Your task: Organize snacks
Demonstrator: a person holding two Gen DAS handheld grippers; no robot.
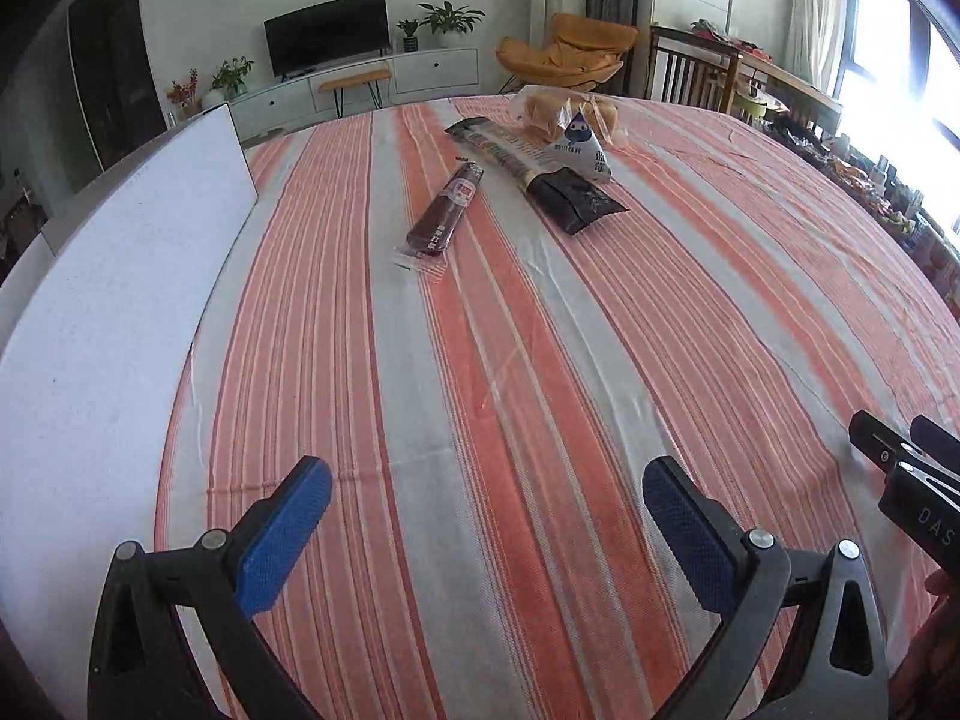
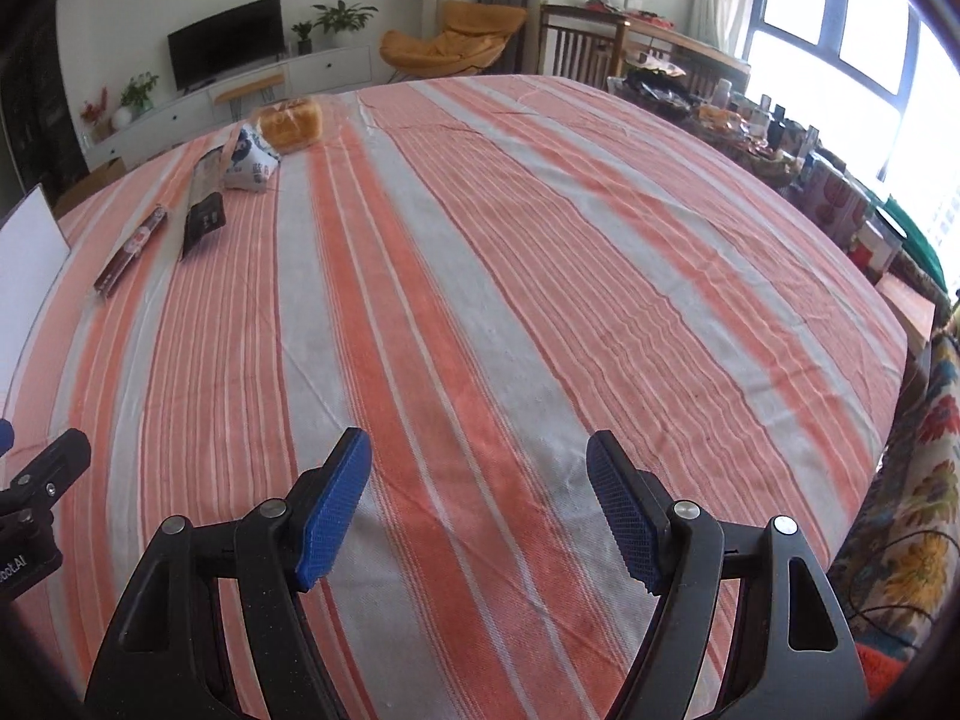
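Several snacks lie at the far side of the striped tablecloth. A slim purple stick packet lies nearest. Beside it is a long black packet, then a white triangular pouch and a bag of bread. The same items show far left in the right wrist view: stick packet, black packet, pouch, bread. My left gripper is open over bare cloth, well short of the snacks. My right gripper is open too, nothing between its pads.
A white board stands along the table's left edge. Cluttered goods line the right side by the window. A wooden chair and an orange lounge chair stand beyond the far edge. The other gripper's body sits at the right.
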